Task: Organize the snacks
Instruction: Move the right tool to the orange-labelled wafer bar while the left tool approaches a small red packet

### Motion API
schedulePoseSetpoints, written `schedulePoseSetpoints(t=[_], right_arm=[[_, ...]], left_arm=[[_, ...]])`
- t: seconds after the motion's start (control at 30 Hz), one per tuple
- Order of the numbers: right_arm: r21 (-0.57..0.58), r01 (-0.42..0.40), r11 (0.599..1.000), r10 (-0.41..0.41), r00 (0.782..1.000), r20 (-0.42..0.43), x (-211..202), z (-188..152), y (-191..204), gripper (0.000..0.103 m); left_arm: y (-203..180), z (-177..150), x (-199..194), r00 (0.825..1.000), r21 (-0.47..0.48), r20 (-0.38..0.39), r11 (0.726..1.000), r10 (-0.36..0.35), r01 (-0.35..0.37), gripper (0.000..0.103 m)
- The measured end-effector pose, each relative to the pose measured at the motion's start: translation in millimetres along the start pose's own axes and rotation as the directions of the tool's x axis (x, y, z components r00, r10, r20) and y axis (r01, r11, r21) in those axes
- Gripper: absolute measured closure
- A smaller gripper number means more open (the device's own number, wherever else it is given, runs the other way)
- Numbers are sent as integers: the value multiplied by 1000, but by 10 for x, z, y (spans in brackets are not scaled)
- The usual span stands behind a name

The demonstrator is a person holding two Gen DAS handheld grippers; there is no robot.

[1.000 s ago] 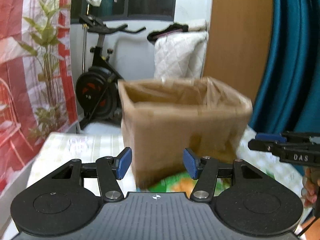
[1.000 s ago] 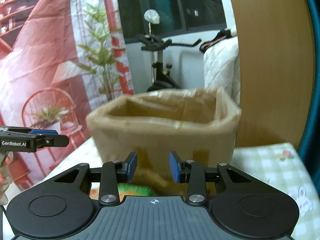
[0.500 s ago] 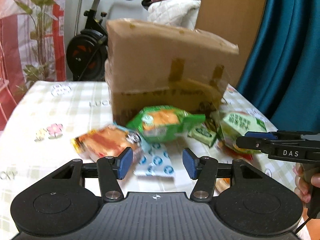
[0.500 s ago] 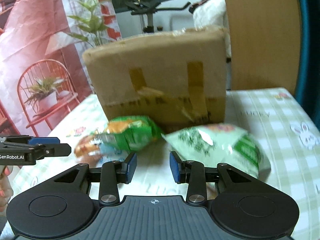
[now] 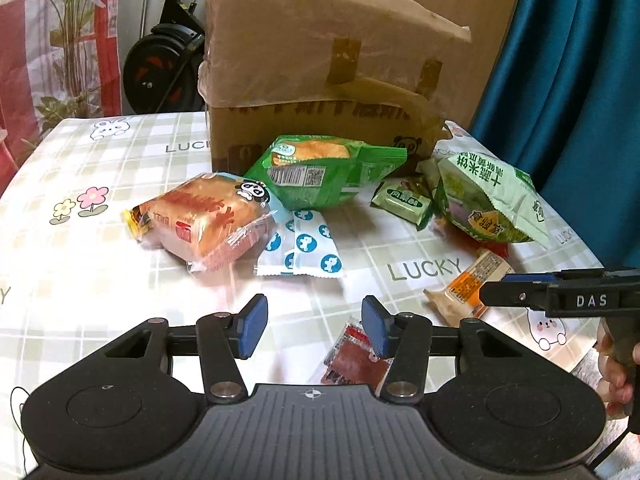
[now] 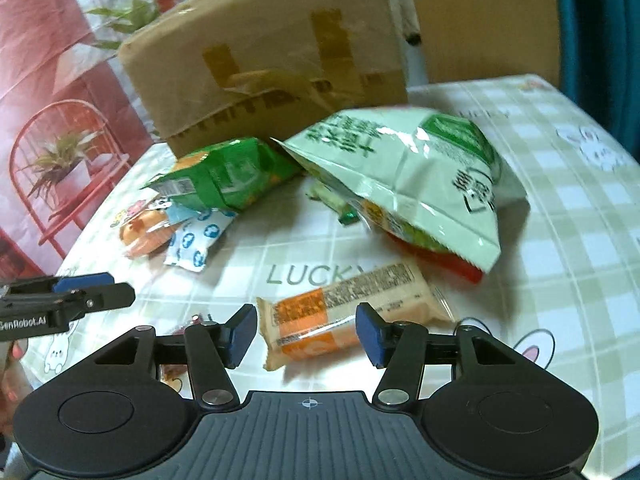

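Both views have dropped lower; the released right hand-held gripper [image 6: 306,330] now straddles the orange packet [image 6: 348,316], left hand-held gripper [image 5: 314,330] released over the tabletop [image 5: 60,280].

Bright indoor light, glare on tablecloth [image 5: 60,264]; fisheye-bent edges, slight blur

Left gripper [image 5: 313,331] held low and level, pointing forward, 2 blue-padded fingers [image 5: 251,326] spread wide, nothing between the pads. Right gripper [image 6: 306,334] alongside at similar height, likewise level, jaws parted wide. Seen side-on from the left wrist view, with bare fingertips of the right hand [image 5: 614,364] wrapped around its handle.
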State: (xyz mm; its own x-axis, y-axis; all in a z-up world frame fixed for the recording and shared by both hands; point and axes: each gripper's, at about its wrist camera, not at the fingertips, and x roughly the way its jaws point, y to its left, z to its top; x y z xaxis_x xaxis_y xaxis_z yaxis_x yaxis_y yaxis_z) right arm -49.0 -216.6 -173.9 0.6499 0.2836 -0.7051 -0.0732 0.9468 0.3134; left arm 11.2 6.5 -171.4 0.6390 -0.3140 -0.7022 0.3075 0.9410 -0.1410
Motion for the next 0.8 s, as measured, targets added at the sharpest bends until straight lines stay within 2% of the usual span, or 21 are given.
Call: schedulePoseSetpoints(t=[0.03,0.07,0.13,0.43,0.57,0.7,0.8], right_arm=[[9,2,1000,-2,1000,-3,12,8,-10,48],[18,5,1000,-5,1000,-5,23,6,-19,41],[36,9,999,-9,1000,-10,42,8,-40,36],[111,26,994,-22,999,-42,250,126,-62,34],[54,50,997,-47,998,-48,413,183,35,36],[-49,-4,999,2,999,-52,552,158,181,45],[-129,-4,992,-3,999,-52,594,130,271,48]], left_arm=[[-6,-10,4,1000,2,-1,1000,-1,1,49],[-12,-14,14,1000,4,-3,1000,-3,3,49],[-32,-34,32,1000,13,-7,1000,-4,4,49],[-16,-68,92,1000,1,-20,1000,-8,8,49],[-15,-85,116,1000,4,-30,1000,-6,6,49],[-38,-109,128,999,28,-37,1000,-1,2,49],[-63,-136,157,999,50,-53,999,-8,10,49]])
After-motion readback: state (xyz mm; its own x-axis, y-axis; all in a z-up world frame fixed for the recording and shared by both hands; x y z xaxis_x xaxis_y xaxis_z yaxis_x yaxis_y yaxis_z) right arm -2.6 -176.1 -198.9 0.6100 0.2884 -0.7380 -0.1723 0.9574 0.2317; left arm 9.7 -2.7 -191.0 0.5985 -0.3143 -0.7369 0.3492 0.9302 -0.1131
